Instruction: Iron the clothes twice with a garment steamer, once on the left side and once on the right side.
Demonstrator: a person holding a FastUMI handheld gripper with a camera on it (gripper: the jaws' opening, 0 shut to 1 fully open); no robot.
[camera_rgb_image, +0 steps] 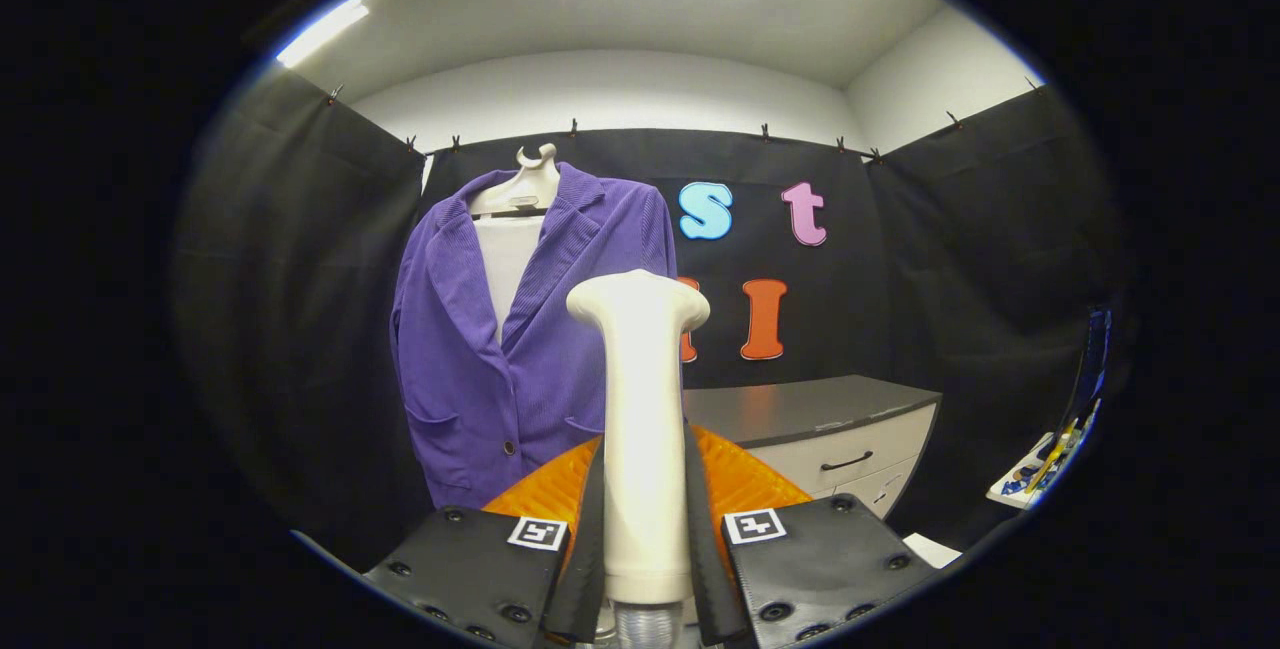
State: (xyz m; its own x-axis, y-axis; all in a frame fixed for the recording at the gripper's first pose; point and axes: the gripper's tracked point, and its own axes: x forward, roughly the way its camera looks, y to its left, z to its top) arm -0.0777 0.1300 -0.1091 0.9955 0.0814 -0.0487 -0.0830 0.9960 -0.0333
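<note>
A cream garment steamer [640, 409] stands upright between my fingers, its wide head at the top. My gripper [645, 519] is shut on its handle, both fingers pressing its sides. Beyond it and to the left, a purple corduroy jacket [500, 349] hangs on a pale hanger [525, 189] over a white shirt, against the black cloth wall. The steamer head is apart from the jacket and overlaps its right edge in the gripper view.
A low cabinet [830, 429] with a dark top and white drawers stands to the right behind the steamer. Black cloth walls close in the booth on the left, back and right. Some colourful items [1050, 459] lie at the far right.
</note>
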